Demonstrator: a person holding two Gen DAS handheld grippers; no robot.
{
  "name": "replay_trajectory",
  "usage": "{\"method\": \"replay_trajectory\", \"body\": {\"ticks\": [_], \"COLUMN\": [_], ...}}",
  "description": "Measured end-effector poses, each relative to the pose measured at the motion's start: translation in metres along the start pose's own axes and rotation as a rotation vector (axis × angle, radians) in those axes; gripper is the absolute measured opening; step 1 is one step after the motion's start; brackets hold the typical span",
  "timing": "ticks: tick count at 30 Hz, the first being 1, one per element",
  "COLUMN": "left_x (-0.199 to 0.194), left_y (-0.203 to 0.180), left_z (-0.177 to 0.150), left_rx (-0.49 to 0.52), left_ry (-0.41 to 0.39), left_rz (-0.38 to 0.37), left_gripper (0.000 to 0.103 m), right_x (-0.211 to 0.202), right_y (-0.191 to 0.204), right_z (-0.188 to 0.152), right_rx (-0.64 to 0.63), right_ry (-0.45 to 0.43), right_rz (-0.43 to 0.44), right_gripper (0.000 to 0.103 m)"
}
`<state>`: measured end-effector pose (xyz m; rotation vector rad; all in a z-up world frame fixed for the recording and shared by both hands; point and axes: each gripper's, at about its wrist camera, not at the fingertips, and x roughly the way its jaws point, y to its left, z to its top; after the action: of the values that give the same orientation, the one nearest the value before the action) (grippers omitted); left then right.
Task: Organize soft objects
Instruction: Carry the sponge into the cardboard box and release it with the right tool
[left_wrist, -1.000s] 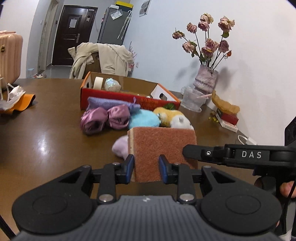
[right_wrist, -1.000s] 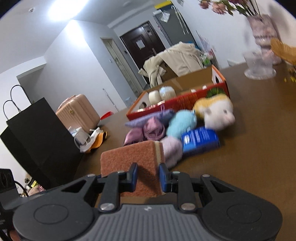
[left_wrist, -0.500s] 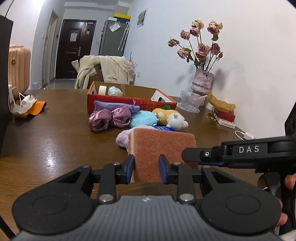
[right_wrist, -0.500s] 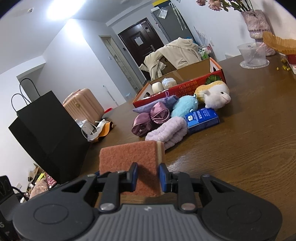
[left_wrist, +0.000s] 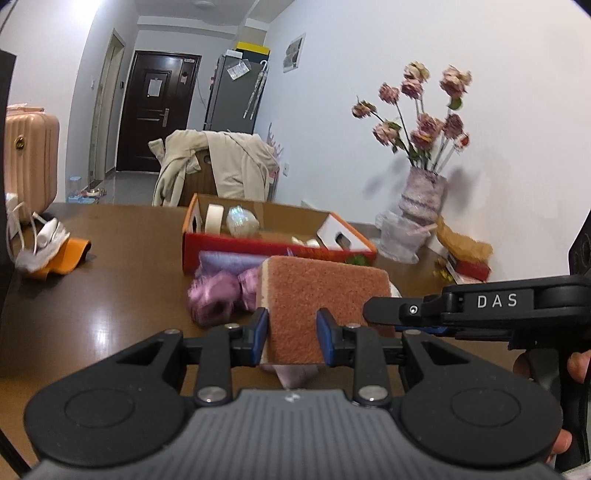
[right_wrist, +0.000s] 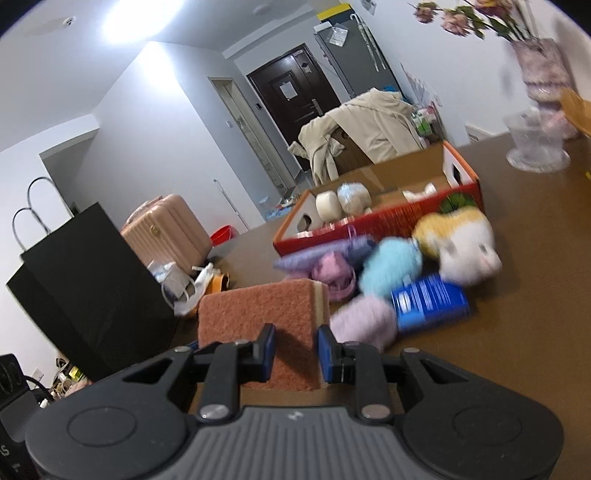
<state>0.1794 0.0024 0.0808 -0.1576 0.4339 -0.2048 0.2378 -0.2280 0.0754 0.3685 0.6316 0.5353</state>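
One brown scouring sponge (left_wrist: 325, 291) with a yellow foam layer hangs above the table, gripped from two sides. My left gripper (left_wrist: 291, 341) is shut on its left part. In the left wrist view a finger (left_wrist: 461, 302) of the other gripper reaches in to the sponge's right edge. My right gripper (right_wrist: 295, 350) is shut on the sponge (right_wrist: 255, 314) near its right end. Beyond it lie a pink satin scrunchie (right_wrist: 332, 269), a blue plush (right_wrist: 391, 266), a yellow-and-white plush (right_wrist: 461, 243), a lilac fluffy band (right_wrist: 364, 321) and a blue packet (right_wrist: 428, 301). Behind them stands an open red cardboard box (left_wrist: 258, 247).
A vase of dried roses (left_wrist: 421, 199) and a glass bowl (left_wrist: 400, 236) stand by the right wall. A black paper bag (right_wrist: 85, 280) rises at the table's left. A mask on an orange holder (left_wrist: 55, 247) lies far left. A coat-draped chair (left_wrist: 218, 166) is behind the box.
Both grippers drew back from the pile with the sponge, then came forward again and rose. The sponge now sits higher against the box. Both grips are unchanged.
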Motion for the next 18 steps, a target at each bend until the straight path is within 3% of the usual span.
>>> {"method": "replay_trajectory", "body": {"ticks": [11,18], "left_x": [0.116,0.215], "left_y": [0.048,0.085], "left_z": [0.101,0.128], "left_rx": [0.042,0.000], "left_ry": [-0.062,0.047], "left_rz": [0.043,0.082], "left_gripper": [0.029,0.029], "right_x": [0.110,0.208], "right_y": [-0.001,-0.031], "right_z": [0.122,0.165], "right_rx": [-0.112,-0.068], "right_ry": [-0.055,0.034], "right_rz": [0.017,-0.008], "right_gripper": [0.024,0.025]}}
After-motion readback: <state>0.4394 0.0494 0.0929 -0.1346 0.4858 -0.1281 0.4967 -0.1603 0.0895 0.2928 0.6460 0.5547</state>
